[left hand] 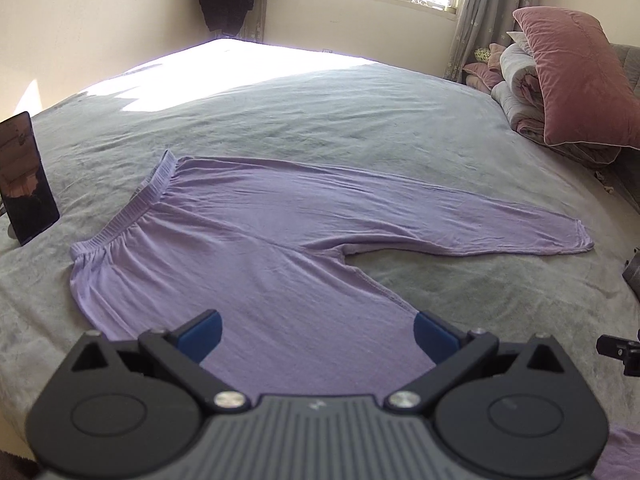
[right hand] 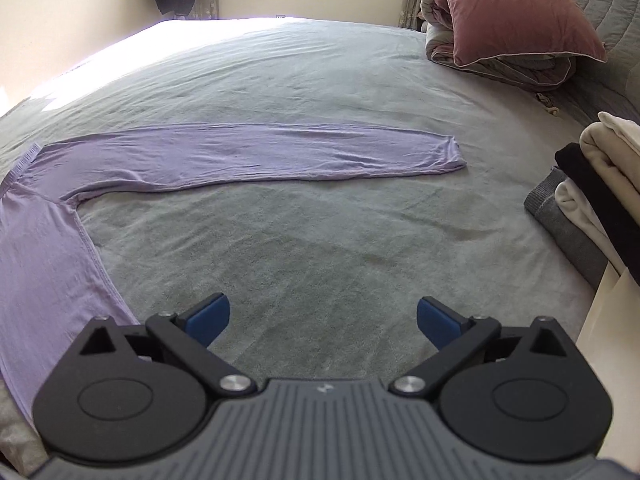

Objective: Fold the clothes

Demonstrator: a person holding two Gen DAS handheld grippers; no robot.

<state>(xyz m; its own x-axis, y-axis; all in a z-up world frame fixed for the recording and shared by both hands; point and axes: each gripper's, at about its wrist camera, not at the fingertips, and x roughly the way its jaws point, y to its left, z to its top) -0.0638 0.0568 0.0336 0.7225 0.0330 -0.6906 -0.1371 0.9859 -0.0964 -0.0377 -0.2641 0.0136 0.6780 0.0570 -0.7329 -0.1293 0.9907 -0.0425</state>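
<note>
A grey bed (right hand: 320,80) fills both views, sunlit along its far edge. Purple trousers (left hand: 260,232) lie flat across the bed's middle, waistband toward the phone (left hand: 26,178) propped at the bed's left edge, one leg stretched toward the pillow (right hand: 516,8) and rolled quilt at the head, the other running to the near edge. Bare bedding lies open between the legs. Folded clothes (right hand: 600,184) are stacked at the bed's right edge. The left hand-held gripper (left hand: 318,334) hovers over the near leg, jaws wide, empty. The right hand-held gripper (right hand: 322,320) hovers over bare bedding, jaws wide, empty.
</note>
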